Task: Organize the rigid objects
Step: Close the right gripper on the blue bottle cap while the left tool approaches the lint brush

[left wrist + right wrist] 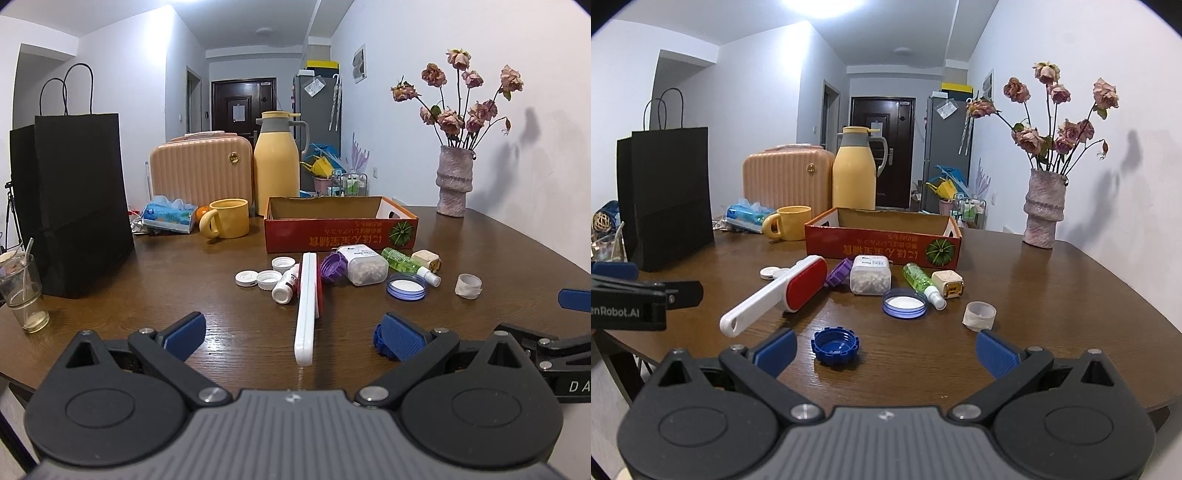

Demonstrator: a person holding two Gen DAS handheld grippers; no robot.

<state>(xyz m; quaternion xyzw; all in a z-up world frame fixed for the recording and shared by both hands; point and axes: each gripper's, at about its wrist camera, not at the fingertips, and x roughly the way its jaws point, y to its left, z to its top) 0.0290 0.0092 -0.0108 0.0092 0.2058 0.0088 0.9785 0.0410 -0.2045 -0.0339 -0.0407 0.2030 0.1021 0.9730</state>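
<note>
Fingers (400,339) of the left gripper (293,341) stood spread wide, grasping nothing, low over the brown bench (184,258); the white handle of the lint brush (306,314) lay on the bench between them, pointing back toward the camera. Right gripper (884,350) likewise had its fingers (995,352) released and apart, with the dark blue cap (835,346) resting open side up on the bench just ahead of its left finger. Beyond the brush, loose items lay scattered near the red cardboard box (882,247): a purple cap (837,272), a clear square jar (870,277) on its side, a green spray bottle (921,281), a blue-rimmed lid (905,303), a cream cube (947,284), and a translucent cup (979,314) set a little apart to the right. White caps (258,277) and a small white bottle (286,285) lay left of the brush. Box interior looked empty from these angles. A yellow mug (225,218) stood left of the box.
</note>
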